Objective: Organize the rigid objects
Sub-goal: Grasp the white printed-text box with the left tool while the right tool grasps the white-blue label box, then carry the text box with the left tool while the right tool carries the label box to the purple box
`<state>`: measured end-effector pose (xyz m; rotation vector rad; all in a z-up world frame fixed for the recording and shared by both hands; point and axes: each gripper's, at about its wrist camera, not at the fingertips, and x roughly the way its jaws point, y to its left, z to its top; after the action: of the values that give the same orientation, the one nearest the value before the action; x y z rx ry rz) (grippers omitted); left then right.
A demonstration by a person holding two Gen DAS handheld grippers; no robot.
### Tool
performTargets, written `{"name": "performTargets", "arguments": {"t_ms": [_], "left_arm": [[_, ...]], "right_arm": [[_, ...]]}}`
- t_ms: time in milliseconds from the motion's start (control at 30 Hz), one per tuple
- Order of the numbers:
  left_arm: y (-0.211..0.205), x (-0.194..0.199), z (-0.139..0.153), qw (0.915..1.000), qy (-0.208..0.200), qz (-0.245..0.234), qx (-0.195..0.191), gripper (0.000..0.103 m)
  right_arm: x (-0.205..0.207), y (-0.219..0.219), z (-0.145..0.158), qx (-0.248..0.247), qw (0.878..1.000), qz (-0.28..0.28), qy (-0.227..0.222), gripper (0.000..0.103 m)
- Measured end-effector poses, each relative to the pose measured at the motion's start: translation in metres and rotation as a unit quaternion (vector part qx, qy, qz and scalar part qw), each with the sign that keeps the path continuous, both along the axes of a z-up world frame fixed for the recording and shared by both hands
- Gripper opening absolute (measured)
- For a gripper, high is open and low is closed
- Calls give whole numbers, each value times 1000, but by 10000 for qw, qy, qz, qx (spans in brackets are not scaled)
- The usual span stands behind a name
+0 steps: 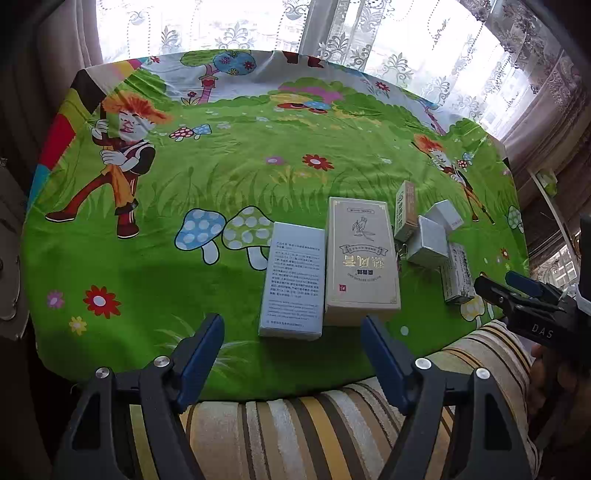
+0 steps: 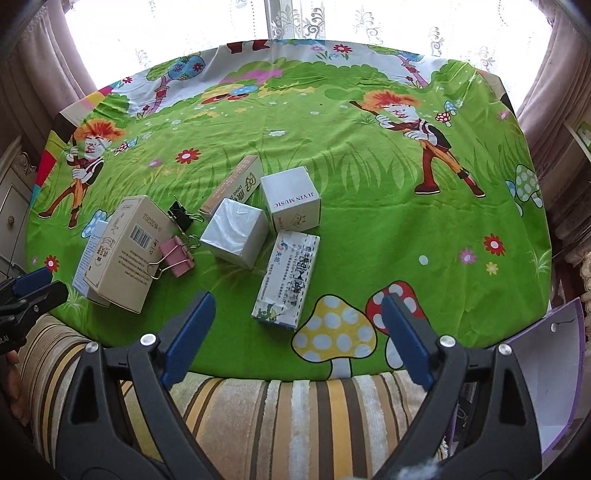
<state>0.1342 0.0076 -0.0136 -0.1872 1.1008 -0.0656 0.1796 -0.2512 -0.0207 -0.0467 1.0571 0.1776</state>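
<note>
Several small boxes lie on a table with a green cartoon cloth. A tall beige box and a grey box lie side by side just ahead of my left gripper, which is open and empty. In the right wrist view the beige box is at left, with a silver cube, a white cube, a long tan box and a printed medicine box in the middle. My right gripper is open and empty, just before the medicine box.
A pink binder clip and a black binder clip lie beside the beige box. A striped cushion runs along the table's near edge. Lace curtains hang behind. A clear purple folder sits at right.
</note>
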Motion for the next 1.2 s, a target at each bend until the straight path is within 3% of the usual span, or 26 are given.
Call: {"name": "performTargets", "arguments": {"t_ms": [300,433,633,733,833,900,1200], "left_arm": [[-6,15,-26,9982,440,-245,330,74],[-7,21,-29,9981,417,-280,363,70],[-8,28,-32,9985,327,-308,308,64],[-5,33,-34,9990,298,-255,210,56],[-4,34,-35,9993,259,-252,100,47],[-5,33,-35,9994,231,-255,96,45],[12,23,-32,9998,55,182,-106,45]], "right_arm": [[14,5,-16,-168,9998,-62,69,92],[19,5,-18,-192,9998,-109,16,89],[25,6,-27,-181,9997,-115,141,76],[27,7,-30,-181,9997,-82,168,68],[27,7,-32,-106,9997,-55,189,55],[26,6,-33,-73,9997,-49,214,38],[15,5,-25,16,10000,52,-7,37]]}}
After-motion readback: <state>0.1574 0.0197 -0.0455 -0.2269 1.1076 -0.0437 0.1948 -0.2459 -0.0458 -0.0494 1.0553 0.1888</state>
